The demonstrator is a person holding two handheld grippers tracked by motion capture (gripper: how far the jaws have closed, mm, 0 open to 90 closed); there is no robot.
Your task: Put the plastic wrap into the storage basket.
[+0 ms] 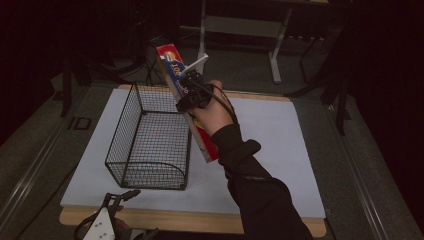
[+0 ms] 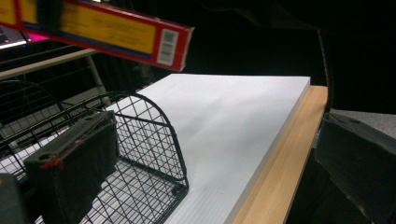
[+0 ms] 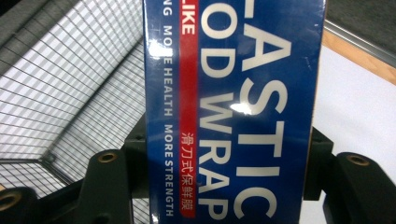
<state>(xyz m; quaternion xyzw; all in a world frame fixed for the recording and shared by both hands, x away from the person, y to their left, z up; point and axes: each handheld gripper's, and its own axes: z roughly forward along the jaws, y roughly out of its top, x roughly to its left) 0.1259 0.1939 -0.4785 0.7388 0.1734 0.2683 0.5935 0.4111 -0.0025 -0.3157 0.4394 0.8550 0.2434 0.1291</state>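
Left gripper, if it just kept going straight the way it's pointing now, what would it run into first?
Probably the wire basket. In the left gripper view the left gripper aims across the white board, and the basket's arched end stands right ahead of its left finger. Depth is hard to judge; the right side of the path looks free.

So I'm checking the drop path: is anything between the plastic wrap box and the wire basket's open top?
No. In the high view the plastic wrap box, clamped in the right gripper, hangs tilted beside the wire basket; just air between.
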